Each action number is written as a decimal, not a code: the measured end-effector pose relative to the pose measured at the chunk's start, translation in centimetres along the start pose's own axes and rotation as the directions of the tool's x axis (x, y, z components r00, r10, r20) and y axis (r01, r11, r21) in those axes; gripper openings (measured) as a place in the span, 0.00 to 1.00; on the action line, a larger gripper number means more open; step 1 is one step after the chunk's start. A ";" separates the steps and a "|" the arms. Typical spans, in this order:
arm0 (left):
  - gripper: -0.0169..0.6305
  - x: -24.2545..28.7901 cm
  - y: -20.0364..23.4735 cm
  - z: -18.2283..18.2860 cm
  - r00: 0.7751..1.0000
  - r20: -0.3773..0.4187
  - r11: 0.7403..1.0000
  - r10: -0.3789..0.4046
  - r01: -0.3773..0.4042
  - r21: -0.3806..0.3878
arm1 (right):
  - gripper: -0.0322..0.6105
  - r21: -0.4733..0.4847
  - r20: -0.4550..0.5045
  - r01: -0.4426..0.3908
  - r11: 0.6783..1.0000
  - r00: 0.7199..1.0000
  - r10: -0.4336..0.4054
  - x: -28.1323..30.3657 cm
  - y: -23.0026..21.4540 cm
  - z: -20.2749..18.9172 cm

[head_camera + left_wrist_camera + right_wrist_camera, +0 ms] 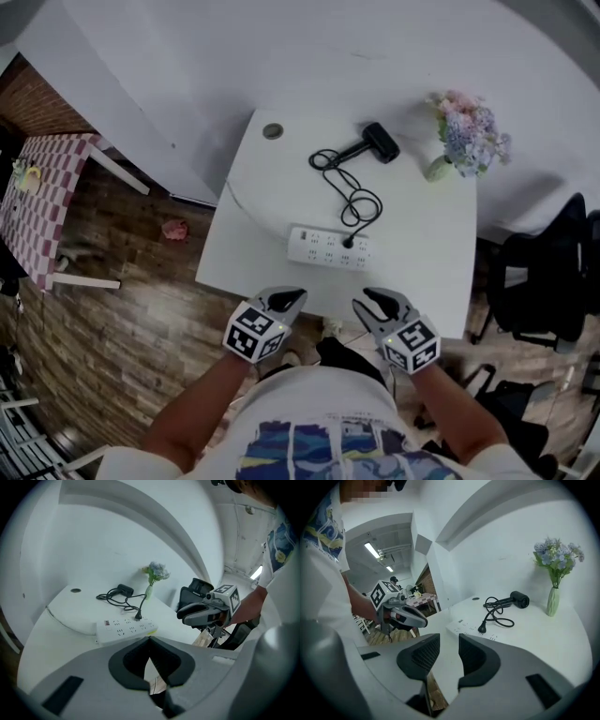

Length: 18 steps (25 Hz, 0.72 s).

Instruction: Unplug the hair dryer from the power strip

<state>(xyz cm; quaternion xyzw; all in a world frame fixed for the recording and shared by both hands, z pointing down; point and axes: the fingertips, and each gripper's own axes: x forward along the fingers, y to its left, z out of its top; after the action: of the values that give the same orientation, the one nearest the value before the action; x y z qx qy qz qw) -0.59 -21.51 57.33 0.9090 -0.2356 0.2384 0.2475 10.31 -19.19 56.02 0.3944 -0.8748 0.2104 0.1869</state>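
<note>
**A:** Head view first. Both tools hover at the near edge of the white table (pixel 246 246). The white power strip (pixel 328 247) lies ahead of them, long axis running side to side.

**B:** And the black plug (pixel 349 242) sits in the strip's right half. That puts it just ahead of the right gripper (pixel 367 298) and a touch inward. The left gripper (pixel 292 296) faces the strip's left half, so I'd judge right pulls and left steadies.

**A:** The hair dryer (pixel 380 142) lies well beyond, near the far edge, with its cord (pixel 356 202) looping back to the plug.

**B:** Left gripper view now. The left gripper (pixel 149 640) has its tips pressed together on nothing. The power strip (pixel 126 629) is just past them, and the plug (pixel 138 617) stands upright out of it. Only here do you see how proud it stands.

**A:** You also get the right gripper (pixel 180 614) from the side, off the table's edge.

**B:** Right gripper view. The right gripper (pixel 449 641) has its pads parted, with a clear gap and nothing in it. The plug (pixel 481 629) lies ahead, slightly right of that gap.

**A:** The hair dryer (pixel 518 599) shows beside the vase of flowers (pixel 555 573), and the left gripper (pixel 423 620) sits off to the side.
</note>
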 end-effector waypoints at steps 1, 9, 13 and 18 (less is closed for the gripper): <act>0.03 0.7 0.4 0.2 1.000 -0.011 1.000 0.001 -0.001 0.000 | 0.22 0.001 -0.006 -0.002 1.000 1.000 0.002 0.4 -0.8 0.1; 0.03 4.6 2.8 1.1 0.997 -0.061 0.999 0.039 -0.040 -0.013 | 0.23 -0.007 -0.039 -0.027 1.000 0.999 0.027 2.9 -5.2 0.4; 0.03 6.4 3.8 1.5 0.996 -0.079 0.999 0.046 -0.046 -0.009 | 0.23 -0.012 -0.057 -0.041 0.999 0.998 0.040 4.4 -7.0 0.4; 0.03 8.1 5.0 1.6 0.993 -0.101 0.998 0.060 -0.062 -0.016 | 0.23 0.002 -0.070 -0.061 0.998 0.996 0.061 6.1 -8.7 0.4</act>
<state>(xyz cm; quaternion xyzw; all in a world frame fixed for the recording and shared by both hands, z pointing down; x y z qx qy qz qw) 3.47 -28.76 62.20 0.8859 -0.2527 0.2891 0.2603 13.15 -28.34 60.55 0.3601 -0.8793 0.2297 0.2108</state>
